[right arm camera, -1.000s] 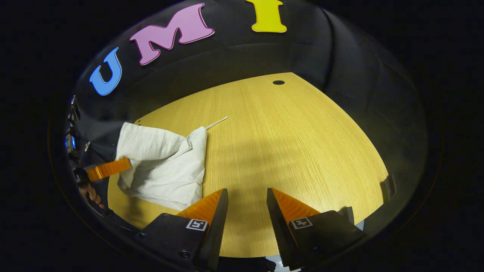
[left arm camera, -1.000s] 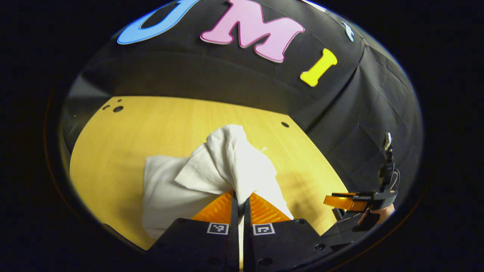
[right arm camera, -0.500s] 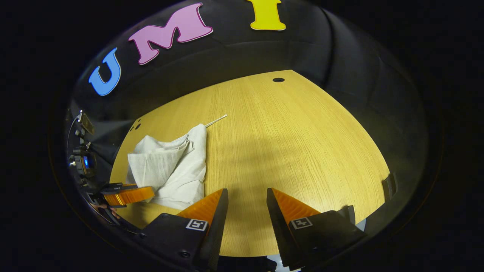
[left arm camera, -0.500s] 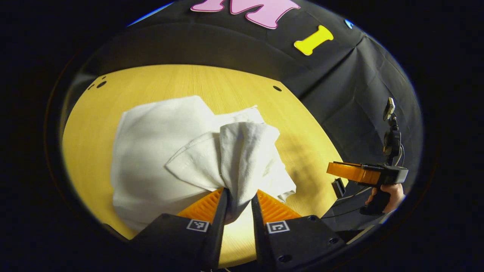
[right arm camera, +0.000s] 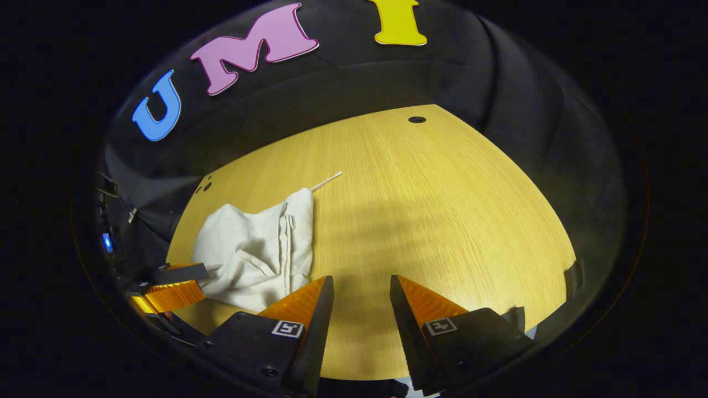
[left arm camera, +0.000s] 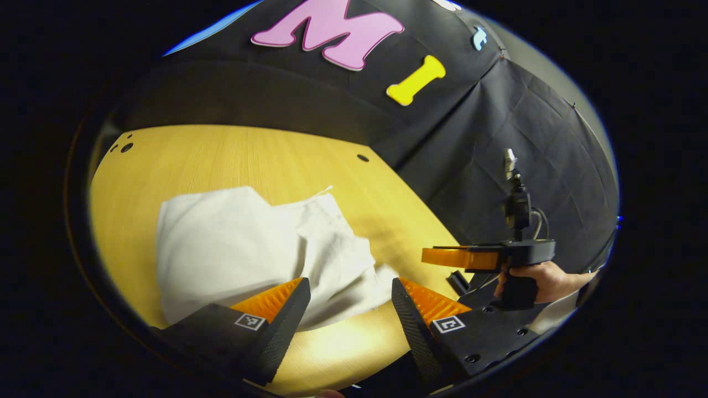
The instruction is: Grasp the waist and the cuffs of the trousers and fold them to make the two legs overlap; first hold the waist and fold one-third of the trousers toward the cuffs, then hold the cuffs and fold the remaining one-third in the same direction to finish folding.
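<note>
Trousers [left arm camera: 243, 249] lie folded in a white bundle on the wooden tabletop [left arm camera: 221, 160], toward its left side as seen from the right gripper view [right arm camera: 257, 251]. A thin white drawstring [right arm camera: 325, 181] pokes out from the bundle's far corner and rests on the wood. Top layer is rumpled w/ a few creases, edges not squared up.

Left hand-held gripper [left arm camera: 349, 296]: fingers spread wide apart, nothing between them, held just above the near edge of the bundle. The fabric shows in the gap and behind the left finger; can't tell if either finger brushes it. In the right gripper view the same gripper [right arm camera: 168, 290] sits at the bundle's near left corner, just beside the cloth.

Right hand-held gripper [right arm camera: 357, 301]: fingers also spread, empty, over bare tabletop [right arm camera: 442, 221] to the right of the trousers, apart from them. From the left gripper view it [left arm camera: 451, 257] hangs off the tabletop's right edge, seen edge-on, w/ a person's hand [left arm camera: 545, 279] wrapped round its grip and a light sleeve at the wrist.

Small round holes mark the tabletop's far corners [right arm camera: 416, 119].
</note>
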A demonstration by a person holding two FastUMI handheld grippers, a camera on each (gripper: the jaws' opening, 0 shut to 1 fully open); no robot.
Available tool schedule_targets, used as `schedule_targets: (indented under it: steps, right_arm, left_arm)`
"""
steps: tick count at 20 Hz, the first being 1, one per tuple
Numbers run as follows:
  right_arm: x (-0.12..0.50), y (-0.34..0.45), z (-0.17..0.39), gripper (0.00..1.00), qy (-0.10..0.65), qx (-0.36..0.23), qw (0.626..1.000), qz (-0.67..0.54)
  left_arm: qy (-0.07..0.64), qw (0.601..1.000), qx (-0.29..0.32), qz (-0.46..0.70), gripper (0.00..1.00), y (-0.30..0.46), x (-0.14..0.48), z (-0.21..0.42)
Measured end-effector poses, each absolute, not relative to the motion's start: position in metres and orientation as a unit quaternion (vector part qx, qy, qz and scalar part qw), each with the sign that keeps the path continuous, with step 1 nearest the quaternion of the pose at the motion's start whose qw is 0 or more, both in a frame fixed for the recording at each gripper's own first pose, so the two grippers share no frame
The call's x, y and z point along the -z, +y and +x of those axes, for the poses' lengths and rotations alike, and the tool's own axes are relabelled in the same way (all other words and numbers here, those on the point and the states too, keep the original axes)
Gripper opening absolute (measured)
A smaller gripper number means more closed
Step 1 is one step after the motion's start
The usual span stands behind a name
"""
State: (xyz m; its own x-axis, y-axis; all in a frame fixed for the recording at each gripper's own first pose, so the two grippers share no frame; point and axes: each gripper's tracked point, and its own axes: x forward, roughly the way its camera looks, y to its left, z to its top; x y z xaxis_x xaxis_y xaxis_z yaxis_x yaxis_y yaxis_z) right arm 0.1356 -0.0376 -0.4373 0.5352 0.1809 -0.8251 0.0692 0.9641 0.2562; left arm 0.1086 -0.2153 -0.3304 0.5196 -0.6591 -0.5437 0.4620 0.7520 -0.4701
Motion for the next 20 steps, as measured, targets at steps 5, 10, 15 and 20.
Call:
schedule_targets:
  steps: [5, 10, 15, 20]
  right_arm:
    - [0.426, -0.016, 0.149, 0.64, 0.466, -0.059, 0.872, 0.138]
    - [0.411, 0.015, 0.153, 0.64, 0.453, -0.083, 0.871, 0.170]
    - [0.397, 0.033, 0.151, 0.64, 0.449, -0.093, 0.870, 0.178]
    - [0.402, 0.043, 0.147, 0.64, 0.476, -0.108, 0.860, 0.150]
  left_arm:
    - [0.316, 0.893, 0.273, -0.169, 0.94, -0.160, 0.282, 0.119]
    - [0.302, 0.909, 0.193, -0.213, 0.93, -0.100, 0.274, 0.123]
    - [0.297, 0.921, 0.133, -0.216, 0.94, -0.067, 0.285, 0.109]
    - [0.302, 0.922, 0.095, -0.224, 0.94, -0.047, 0.292, 0.077]
